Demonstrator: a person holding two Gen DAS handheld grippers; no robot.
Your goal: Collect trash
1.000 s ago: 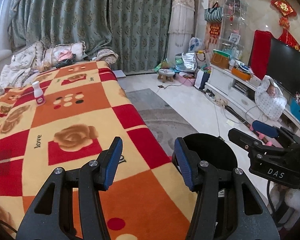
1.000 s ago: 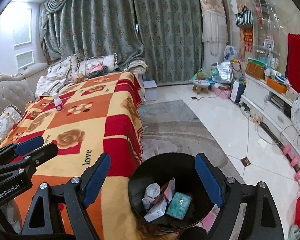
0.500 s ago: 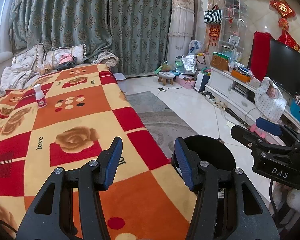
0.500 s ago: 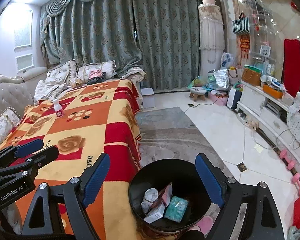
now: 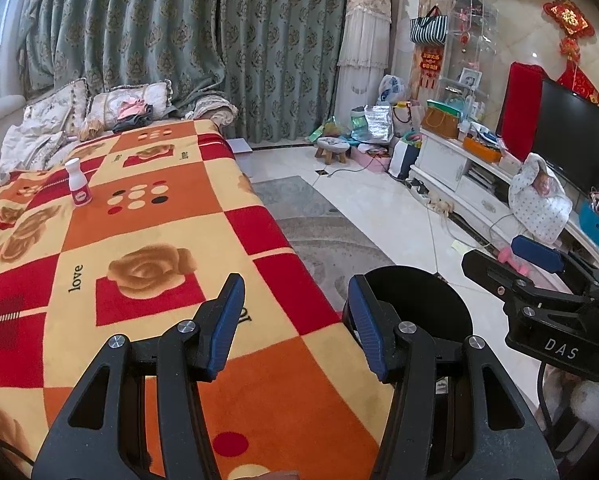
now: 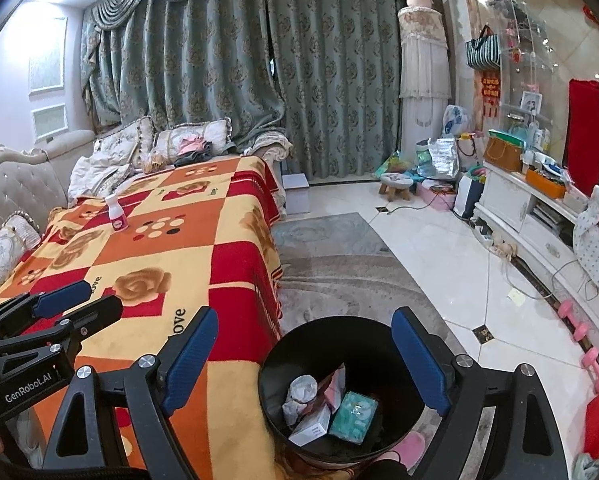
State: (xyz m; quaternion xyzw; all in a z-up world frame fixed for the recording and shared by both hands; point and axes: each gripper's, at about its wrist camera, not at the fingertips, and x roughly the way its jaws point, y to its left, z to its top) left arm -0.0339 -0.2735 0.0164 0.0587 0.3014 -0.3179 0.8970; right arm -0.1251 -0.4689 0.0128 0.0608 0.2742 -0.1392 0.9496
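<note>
A small white bottle with a pink label (image 5: 78,188) stands upright far back on the orange, red and yellow blanket (image 5: 147,248); it also shows in the right wrist view (image 6: 116,213). A black trash bin (image 6: 341,392) stands on the floor by the blanket's near corner and holds a crumpled tissue, a white box and a teal packet. My left gripper (image 5: 295,304) is open and empty over the blanket's near edge. My right gripper (image 6: 305,348) is open and empty above the bin. The bin's rim shows in the left wrist view (image 5: 415,300).
A sofa with cushions (image 6: 15,184) lies left of and behind the blanket. A grey rug (image 6: 339,264) and white tiles cover the floor. A white TV cabinet (image 5: 459,172), a small stool (image 5: 331,148), bags and pink dumbbells (image 6: 579,328) stand at the right.
Both cameras have tilted up slightly, so the room has shifted down in view. Both grippers stay open and empty.
</note>
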